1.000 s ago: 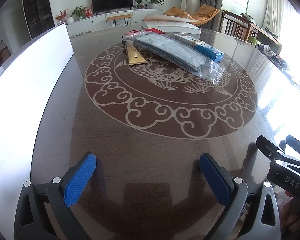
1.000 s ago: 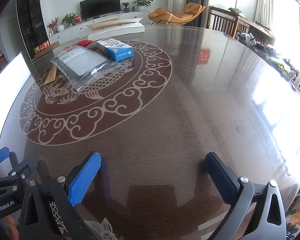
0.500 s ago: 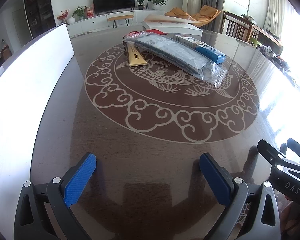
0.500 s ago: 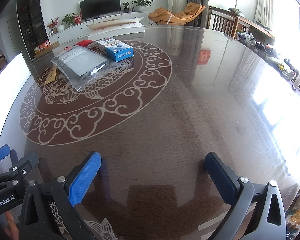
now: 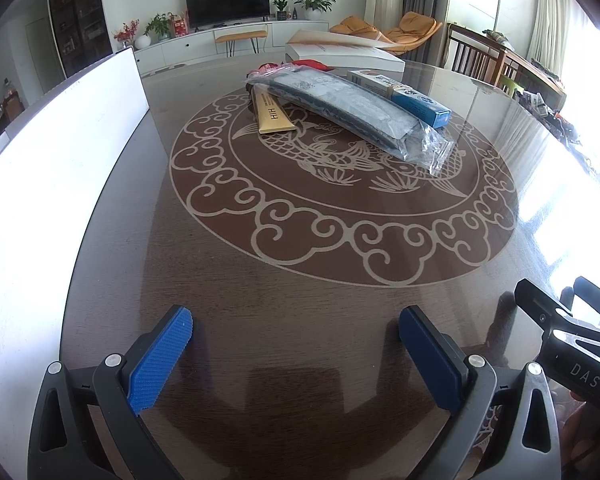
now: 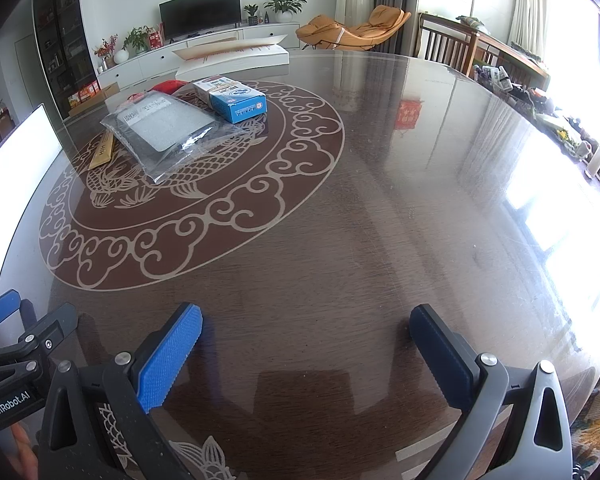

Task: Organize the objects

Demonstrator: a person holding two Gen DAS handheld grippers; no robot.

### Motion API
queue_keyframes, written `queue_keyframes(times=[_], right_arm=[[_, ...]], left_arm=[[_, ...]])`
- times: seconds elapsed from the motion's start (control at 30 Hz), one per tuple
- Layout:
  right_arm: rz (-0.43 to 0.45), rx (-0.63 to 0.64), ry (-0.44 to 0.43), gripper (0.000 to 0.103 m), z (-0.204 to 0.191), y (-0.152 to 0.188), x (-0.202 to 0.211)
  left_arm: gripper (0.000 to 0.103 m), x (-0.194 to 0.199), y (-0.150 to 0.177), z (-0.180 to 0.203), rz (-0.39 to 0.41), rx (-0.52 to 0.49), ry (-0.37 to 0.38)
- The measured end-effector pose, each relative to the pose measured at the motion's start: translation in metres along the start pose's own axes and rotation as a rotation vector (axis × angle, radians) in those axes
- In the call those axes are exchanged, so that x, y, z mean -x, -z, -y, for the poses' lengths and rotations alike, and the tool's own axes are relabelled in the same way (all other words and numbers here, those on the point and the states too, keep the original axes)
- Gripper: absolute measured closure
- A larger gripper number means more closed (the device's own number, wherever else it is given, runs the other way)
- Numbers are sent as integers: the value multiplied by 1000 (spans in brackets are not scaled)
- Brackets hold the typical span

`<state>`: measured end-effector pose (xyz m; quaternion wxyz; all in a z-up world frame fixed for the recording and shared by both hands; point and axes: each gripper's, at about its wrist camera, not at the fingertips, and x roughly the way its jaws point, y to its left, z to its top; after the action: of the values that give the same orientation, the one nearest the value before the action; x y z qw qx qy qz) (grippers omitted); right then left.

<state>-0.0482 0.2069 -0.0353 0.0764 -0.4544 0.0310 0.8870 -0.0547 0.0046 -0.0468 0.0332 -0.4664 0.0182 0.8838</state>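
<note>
- A tall white panel (image 5: 60, 128) stands along the left edge of the table (image 5: 300, 288), smooth and matte.
- The table is round and dark, wood-grained under a glossy top that mirrors the windows; a pale inlaid medallion (image 5: 340, 216) of curled clouds around a fish fills its middle.
- On the far part of that medallion lies the clutter, left to right: a flat gold tube (image 5: 272, 114), its far end tucked under a crinkled clear plastic bag (image 5: 352, 114) holding something grey and flat; a blue-and-white cardboard box (image 5: 412, 96) touches the bag's right side. Something red (image 5: 312, 63) peeks out behind the bag.
- Beyond them a long white flat box (image 5: 340, 50) rests at the far rim.
- The room behind: a dark television (image 5: 227, 2) on a low white cabinet, potted plants, an orange lounge chair (image 5: 404, 28), wooden chairs at right before bright windows.
- The left gripper (image 5: 296, 340) hovers low over bare tabletop near the front edge, its ribbed blue pads spread wide, gripping nothing.
- The right gripper (image 6: 306, 338) is just beside it, likewise spread and empty, well apart from the clutter.
</note>
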Motion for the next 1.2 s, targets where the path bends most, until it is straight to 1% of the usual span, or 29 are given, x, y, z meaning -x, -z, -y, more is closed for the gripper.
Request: queue_keyframes(times=[0.37,0.43,0.53,0.7,0.83,1.03,1.13,1.2], right_arm=[[0,0,0,0,0,0,0],[0,0,0,0,0,0,0],[0,0,0,0,0,0,0],[0,0,0,0,0,0,0],[0,0,0,0,0,0,0],[1,0,0,0,0,0,0],[1,0,1,0,0,0,0],[0,0,-1,0,0,0,0]], left_arm=[[0,-1,-1,0,-2,-3,2],[0,-3,-5,-1,-5,-18,11],[0,-10,-17,-8,-5,-11,6],[0,-36,-53,-22,-2,39,-28],[0,-67,-96,-33,-2,81,-58],[0,-113,-161,-47,-13,84,-60],[0,-127,-181,-53,-17,102,-69],[0,-130,-186,-53,-12,87,-67]])
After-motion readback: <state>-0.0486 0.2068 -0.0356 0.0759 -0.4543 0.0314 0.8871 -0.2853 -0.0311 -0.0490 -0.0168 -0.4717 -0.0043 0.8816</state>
